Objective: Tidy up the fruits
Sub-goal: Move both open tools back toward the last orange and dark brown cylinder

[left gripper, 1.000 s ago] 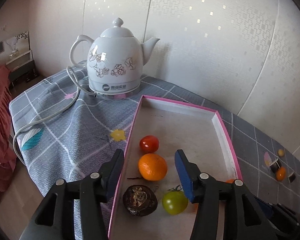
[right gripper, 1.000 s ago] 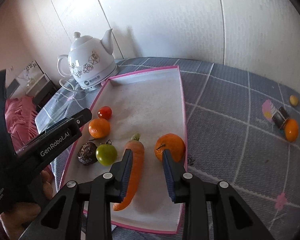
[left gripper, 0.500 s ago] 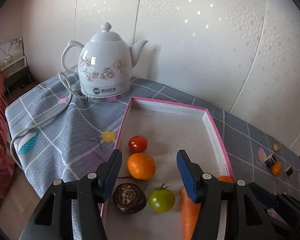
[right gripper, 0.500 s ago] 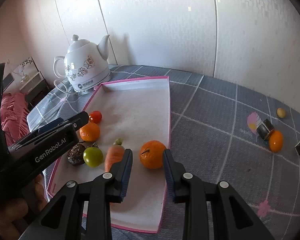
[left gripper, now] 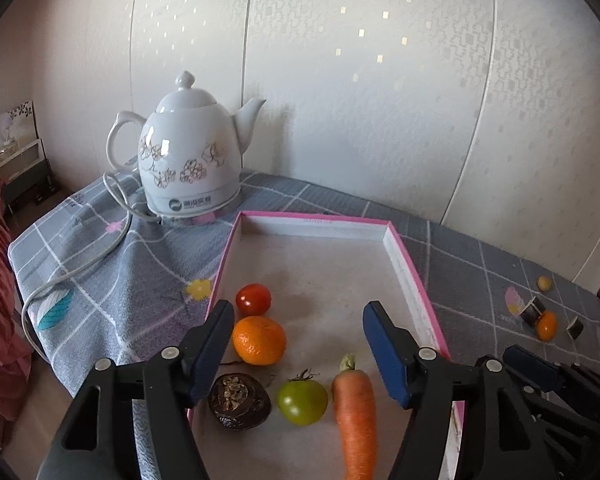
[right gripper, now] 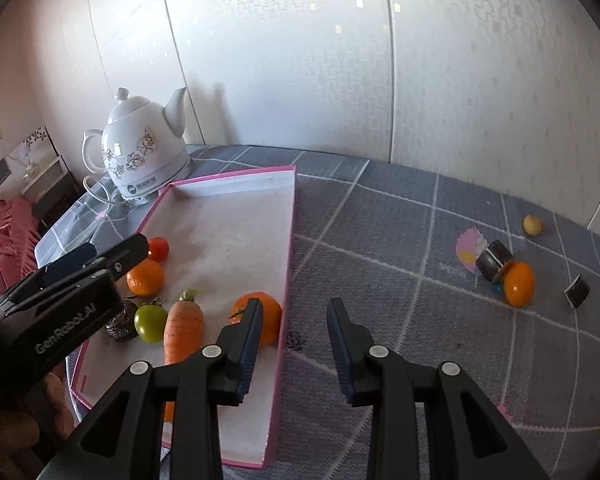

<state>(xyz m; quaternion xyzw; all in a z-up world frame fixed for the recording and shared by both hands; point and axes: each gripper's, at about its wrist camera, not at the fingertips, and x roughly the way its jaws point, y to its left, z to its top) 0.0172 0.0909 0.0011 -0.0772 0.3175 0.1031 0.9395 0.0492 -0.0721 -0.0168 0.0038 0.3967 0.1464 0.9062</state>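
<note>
Fruits in tray [right gripper: 284, 240] | orange [right gripper: 519, 284] outside: light, firm, rolls; grasp midline | left gripper [left gripper: 300, 350], right gripper [right gripper: 294, 340] both apart, empty

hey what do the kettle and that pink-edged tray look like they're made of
Kettle: looks like glazed ceramic, a glossy white body with window glare and printed flowers, on what seems a metal base ring. Tray: probably cardboard or foam board, with thick matte white walls, a pink outer skin and a dull, slightly stained floor. Neither can be confirmed from looks alone.
</note>
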